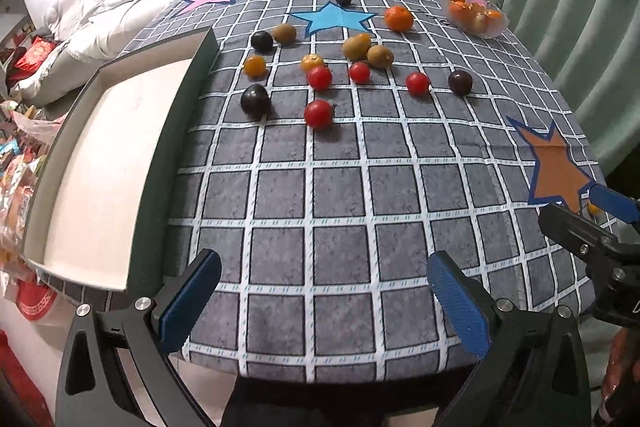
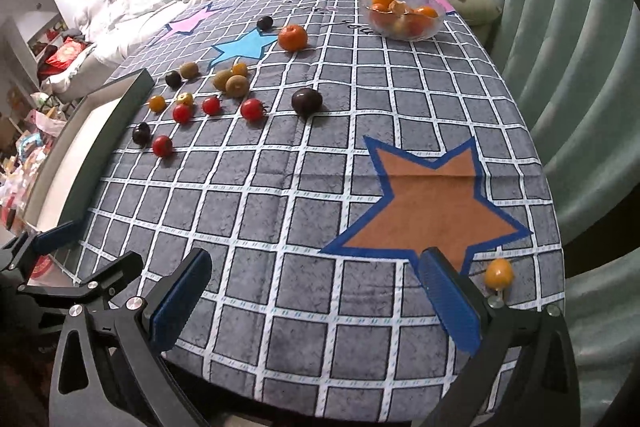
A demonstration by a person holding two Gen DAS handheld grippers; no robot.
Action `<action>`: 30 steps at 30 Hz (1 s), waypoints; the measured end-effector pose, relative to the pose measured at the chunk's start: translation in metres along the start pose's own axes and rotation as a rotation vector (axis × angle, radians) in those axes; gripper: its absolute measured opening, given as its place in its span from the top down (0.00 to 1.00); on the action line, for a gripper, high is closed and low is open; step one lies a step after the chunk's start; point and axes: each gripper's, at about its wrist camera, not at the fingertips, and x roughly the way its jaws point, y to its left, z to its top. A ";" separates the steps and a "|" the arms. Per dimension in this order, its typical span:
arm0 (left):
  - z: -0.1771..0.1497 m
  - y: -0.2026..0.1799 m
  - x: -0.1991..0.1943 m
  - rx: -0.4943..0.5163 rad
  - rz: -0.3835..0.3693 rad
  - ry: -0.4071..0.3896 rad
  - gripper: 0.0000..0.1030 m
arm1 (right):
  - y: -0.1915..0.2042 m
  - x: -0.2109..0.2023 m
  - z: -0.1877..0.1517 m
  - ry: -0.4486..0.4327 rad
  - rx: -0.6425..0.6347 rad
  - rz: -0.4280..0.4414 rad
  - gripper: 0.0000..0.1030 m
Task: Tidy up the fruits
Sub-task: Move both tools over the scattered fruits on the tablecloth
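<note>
While both hover over near desk [image 2: 280,211] edge, left hand-held gripper [image 1: 324,301] spread wide, grasping nothing; right hand-held gripper [image 2: 316,301] likewise released. Fruits scattered mid-desk: red tomatoes [image 1: 319,113], dark plums [image 1: 255,100], kiwis [image 1: 356,47], small yellow tomatoes [image 1: 255,65]. Tangerine [image 2: 293,37] beside blue star [image 2: 244,47]. Glass bowl [image 2: 434,27] with oranges at far right. Tray [image 1: 100,163] at left edge. Lone yellow tomato [image 2: 499,273] just right of right fingers, near orange star [image 2: 428,211].

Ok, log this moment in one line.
left gripper: open, empty | right gripper: open, empty | loose fruit on tablecloth | tray bare | glass bowl: oranges
</note>
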 end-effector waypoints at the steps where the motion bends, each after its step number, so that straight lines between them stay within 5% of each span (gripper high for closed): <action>1: -0.001 0.001 -0.001 -0.003 0.001 0.000 0.00 | 0.001 -0.001 -0.001 -0.002 -0.001 0.000 0.00; 30: -0.011 0.007 -0.005 -0.022 0.022 0.016 0.00 | 0.019 -0.007 -0.009 -0.001 -0.029 0.015 0.00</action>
